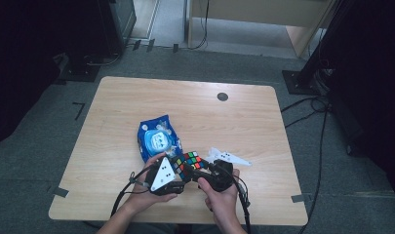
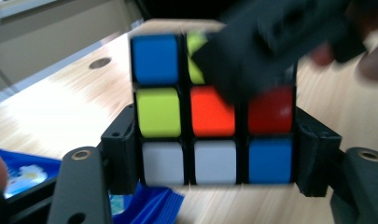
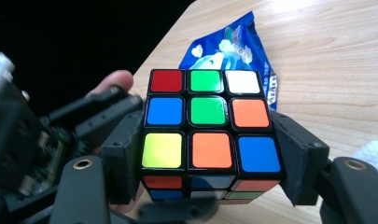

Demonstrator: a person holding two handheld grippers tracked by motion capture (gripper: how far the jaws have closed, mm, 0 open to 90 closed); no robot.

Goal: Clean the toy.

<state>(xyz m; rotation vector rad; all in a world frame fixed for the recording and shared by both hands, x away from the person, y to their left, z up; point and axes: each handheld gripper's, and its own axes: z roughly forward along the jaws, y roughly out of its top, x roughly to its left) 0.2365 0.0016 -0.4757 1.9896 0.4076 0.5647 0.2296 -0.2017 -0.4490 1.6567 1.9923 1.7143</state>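
Gripping puzzle cube (image 1: pixel 189 163) | both hand-held grippers clamp it | no long axis, faces square

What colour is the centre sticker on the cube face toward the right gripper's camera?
Green, clearest in the right gripper view, on the cube.

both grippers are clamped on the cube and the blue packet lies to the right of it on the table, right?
Not quite: in the high view the blue packet lies left of the cube, behind the left gripper. Both grippers do clamp the cube; the right gripper too.
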